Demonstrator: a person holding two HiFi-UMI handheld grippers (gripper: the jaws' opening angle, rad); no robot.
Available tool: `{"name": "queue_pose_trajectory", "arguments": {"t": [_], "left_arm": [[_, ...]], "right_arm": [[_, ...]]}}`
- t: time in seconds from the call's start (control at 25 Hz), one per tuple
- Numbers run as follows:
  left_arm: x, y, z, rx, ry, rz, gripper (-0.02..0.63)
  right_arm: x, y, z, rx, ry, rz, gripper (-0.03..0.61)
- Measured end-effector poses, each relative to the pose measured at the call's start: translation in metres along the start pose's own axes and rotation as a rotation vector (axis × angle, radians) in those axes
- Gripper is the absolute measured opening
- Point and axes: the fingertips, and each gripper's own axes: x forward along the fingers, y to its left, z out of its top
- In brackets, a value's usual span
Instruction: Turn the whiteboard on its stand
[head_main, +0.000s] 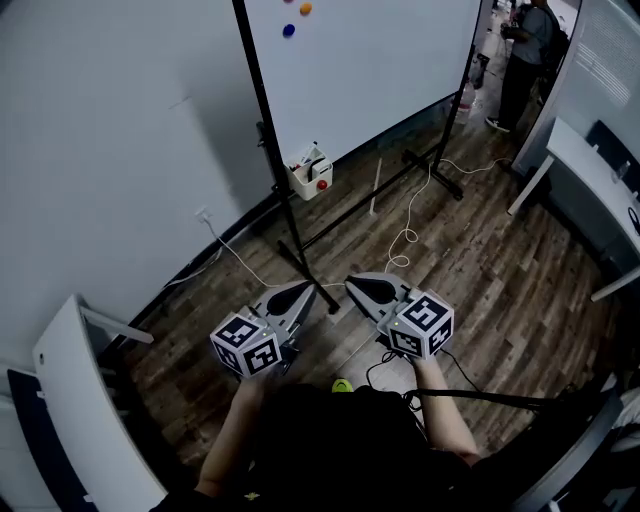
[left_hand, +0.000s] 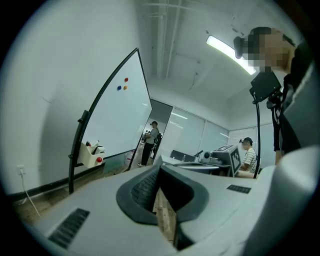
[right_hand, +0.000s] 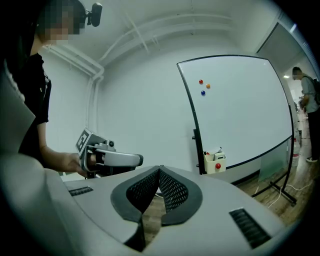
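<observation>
The whiteboard (head_main: 370, 70) stands against the white wall on a black stand (head_main: 300, 255), with a few coloured magnets (head_main: 289, 30) near its top edge. A cream marker box (head_main: 310, 178) hangs on its left post. Both grippers hover over the wood floor, well short of the stand. My left gripper (head_main: 305, 290) is shut with nothing in it, and my right gripper (head_main: 358, 285) beside it is shut and empty too. The left gripper view shows the whiteboard (left_hand: 120, 115) at the left beyond the shut jaws. In the right gripper view the whiteboard (right_hand: 235, 110) stands at the right.
A white cable (head_main: 405, 235) snakes across the floor between the stand's feet. A person (head_main: 525, 50) stands at the far right past the board. Desks (head_main: 590, 170) line the right side, and white furniture (head_main: 70, 390) stands at the near left. Another person (left_hand: 247, 152) sits in the background.
</observation>
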Motion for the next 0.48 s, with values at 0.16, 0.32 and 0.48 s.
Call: {"name": "queue_pose_trajectory", "arguments": {"t": [0.16,0.32,0.48], "left_arm": [[-0.002,0.003,0.004,0.014,-0.004,0.017,0.011],[-0.005,0.013,0.009,0.041,-0.008,0.043,0.011],[-0.004,0.026,0.017,0.061,-0.014,0.050,0.012]], "right_arm": [[0.002,-0.002,0.001,0.003,-0.001,-0.003,-0.003],[0.007,-0.003,0.002,-0.008,0.012,0.005,-0.003],[0.016,-0.006,0.007,-0.028,0.016,0.004,-0.003]]}}
